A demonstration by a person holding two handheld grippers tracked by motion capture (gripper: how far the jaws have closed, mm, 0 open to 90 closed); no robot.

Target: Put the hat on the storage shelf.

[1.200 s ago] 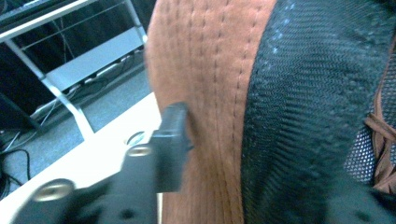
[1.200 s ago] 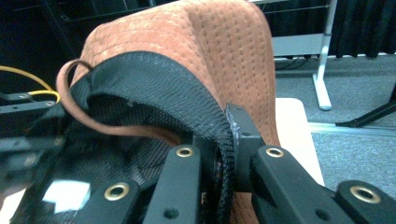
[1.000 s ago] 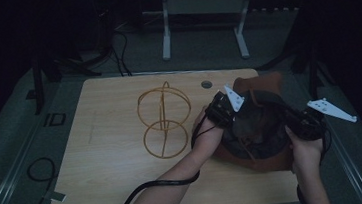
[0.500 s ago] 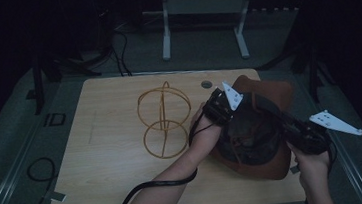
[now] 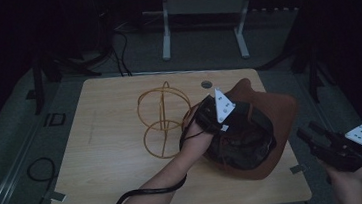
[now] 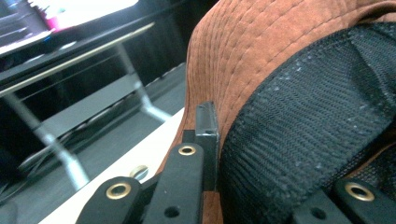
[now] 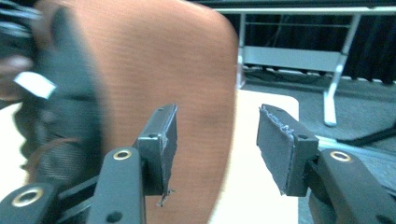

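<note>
left gripper [image 5: 209,113] clamped on a brown hat [image 5: 270,113]
right gripper [image 5: 318,139] off the worktop [image 5: 113,153] edge, fingers [image 7: 161,144] apart; wire stand [image 5: 163,119] beside the hat.

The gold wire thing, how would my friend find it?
Start at the wooden table. Near its middle, left of the brown hat, stands the wire stand. It is the one see-through thing there, just thin golden hoops crossing each other.
</note>
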